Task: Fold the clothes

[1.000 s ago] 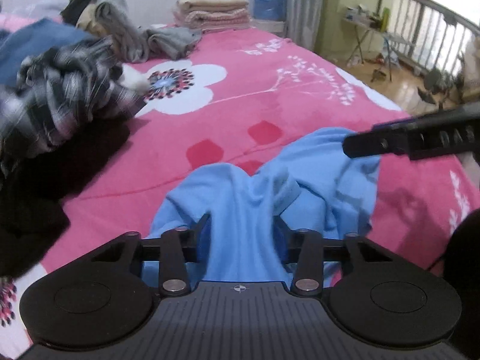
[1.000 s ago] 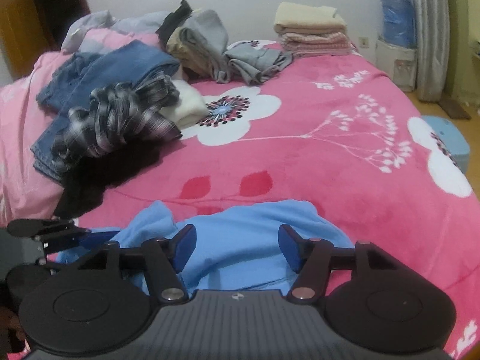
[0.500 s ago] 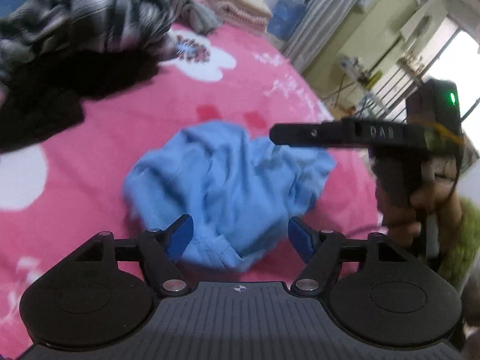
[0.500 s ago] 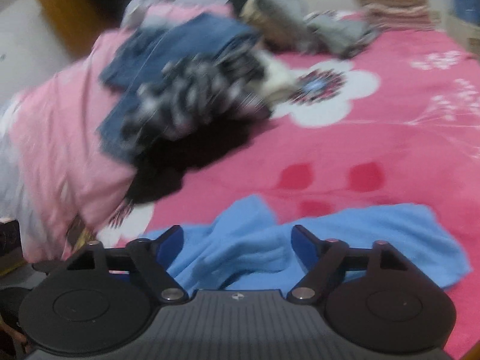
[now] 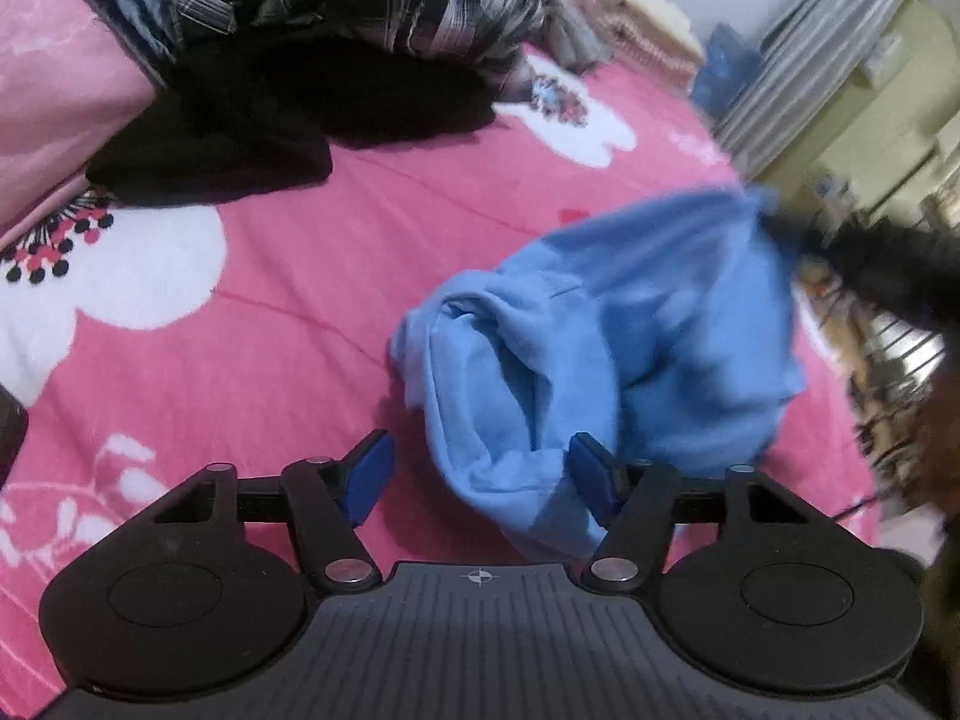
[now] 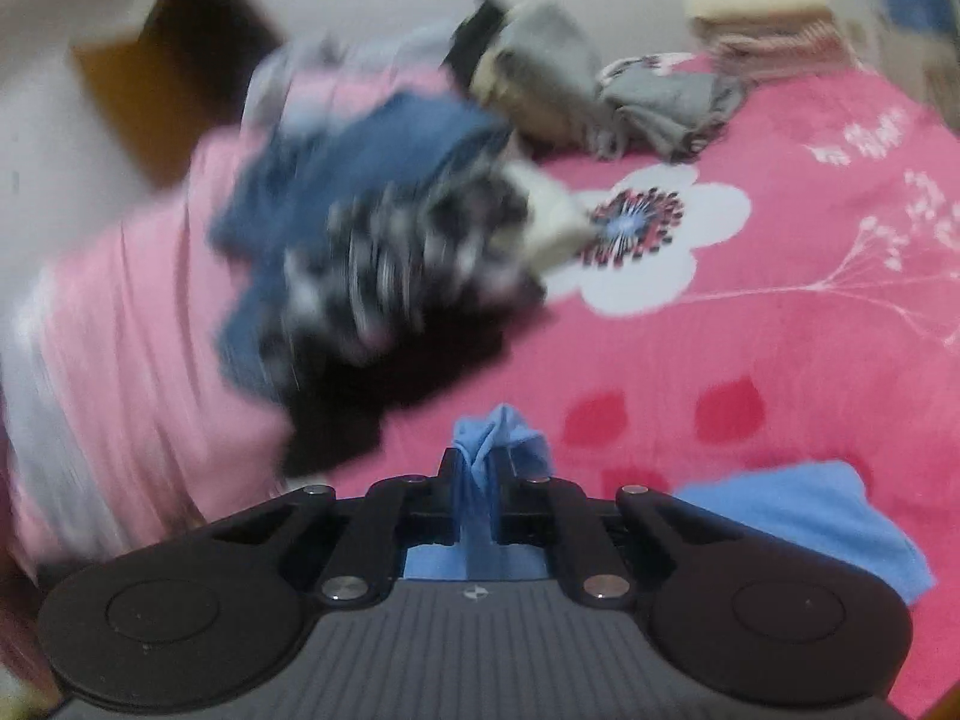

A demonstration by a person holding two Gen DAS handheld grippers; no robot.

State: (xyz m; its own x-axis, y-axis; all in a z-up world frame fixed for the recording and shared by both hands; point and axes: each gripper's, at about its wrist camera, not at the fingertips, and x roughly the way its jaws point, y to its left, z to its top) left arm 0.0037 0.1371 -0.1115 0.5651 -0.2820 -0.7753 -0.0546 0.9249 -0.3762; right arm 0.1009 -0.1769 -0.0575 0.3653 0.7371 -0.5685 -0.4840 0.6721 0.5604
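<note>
Clearly the right gripper had its jaws closed on a pinch of the blue shirt, a tuft of cloth poking out past the fingertips. The left gripper stood wide open, its blue pads either side of the shirt's near fold and gripping nothing.

The shirt lay bunched on the pink blanket, right of centre in the left view, one far corner drawn up toward the blurred dark shape of the right gripper at the right edge. It was crumpled, with no flat panel or crease showing.

As a judgement, the step in hand was taking hold of the shirt to lift and spread it, not yet a fold proper. The next move would call for the left gripper to close on a matching edge or corner, so the two could draw the cloth taut and lay it flat.

Only the left view showed the shirt's whole shape and how it hung from the grasp. Only the right view showed the closed jaws on the cloth, and beyond them the far heap of jeans, the grey clothes and a folded stack at the far right.
</note>
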